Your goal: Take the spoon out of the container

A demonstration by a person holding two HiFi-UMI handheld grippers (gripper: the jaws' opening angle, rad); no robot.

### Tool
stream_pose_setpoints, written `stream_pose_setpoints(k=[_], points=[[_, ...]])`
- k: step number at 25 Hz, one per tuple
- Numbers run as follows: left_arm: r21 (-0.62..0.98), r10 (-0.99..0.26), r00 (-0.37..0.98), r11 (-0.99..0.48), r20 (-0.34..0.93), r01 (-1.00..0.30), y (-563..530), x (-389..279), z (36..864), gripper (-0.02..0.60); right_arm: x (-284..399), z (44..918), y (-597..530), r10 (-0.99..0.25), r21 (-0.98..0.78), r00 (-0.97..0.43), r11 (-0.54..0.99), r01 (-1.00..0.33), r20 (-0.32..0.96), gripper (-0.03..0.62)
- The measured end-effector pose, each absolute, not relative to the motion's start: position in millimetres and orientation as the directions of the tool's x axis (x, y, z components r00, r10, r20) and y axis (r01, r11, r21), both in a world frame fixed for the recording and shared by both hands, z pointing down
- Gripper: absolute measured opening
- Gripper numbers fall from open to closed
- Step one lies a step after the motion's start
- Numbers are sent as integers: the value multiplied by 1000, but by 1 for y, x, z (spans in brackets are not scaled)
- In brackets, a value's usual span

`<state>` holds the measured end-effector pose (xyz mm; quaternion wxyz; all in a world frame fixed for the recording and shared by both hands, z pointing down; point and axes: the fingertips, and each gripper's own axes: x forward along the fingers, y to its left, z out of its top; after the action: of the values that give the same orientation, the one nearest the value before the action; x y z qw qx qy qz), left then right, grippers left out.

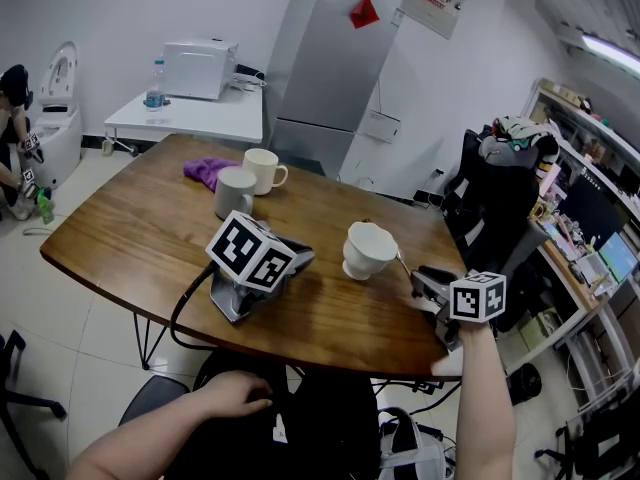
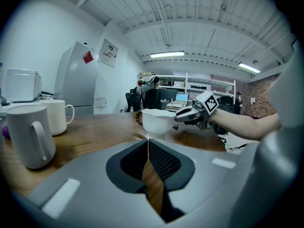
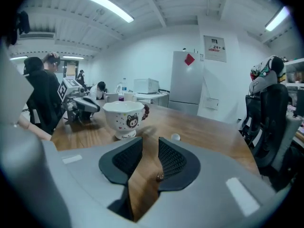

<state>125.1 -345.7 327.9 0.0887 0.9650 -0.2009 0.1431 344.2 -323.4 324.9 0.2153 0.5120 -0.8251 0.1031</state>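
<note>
the spoon [image 1: 402,264] is grasped by its thin handle in the right gripper [image 1: 417,276], whose jaws are clenched on it just beside the white cup [image 1: 368,250], on the cup's right. it appears to be clear of the cup's rim already. the grasp seems to be taken near the handle's end so that the bowl can be led out freely. the left gripper [image 1: 303,255] is set down on the table [image 1: 130,230] on the cup's left, jaws closed on nothing, since one gripper is judged enough.
</note>
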Motion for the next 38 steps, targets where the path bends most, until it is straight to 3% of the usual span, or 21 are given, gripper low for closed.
stream_pose_setpoints(k=[12,38], points=[[113,-362,879,-904,311,-413,-346,125,329,12,321,305,-309,-832,-83,-487,483,-872,267,4],[113,-362,879,-904,311,-413,-346,124,328,12,303,305,-298,-824,-73,-534,531,-844,187,2]])
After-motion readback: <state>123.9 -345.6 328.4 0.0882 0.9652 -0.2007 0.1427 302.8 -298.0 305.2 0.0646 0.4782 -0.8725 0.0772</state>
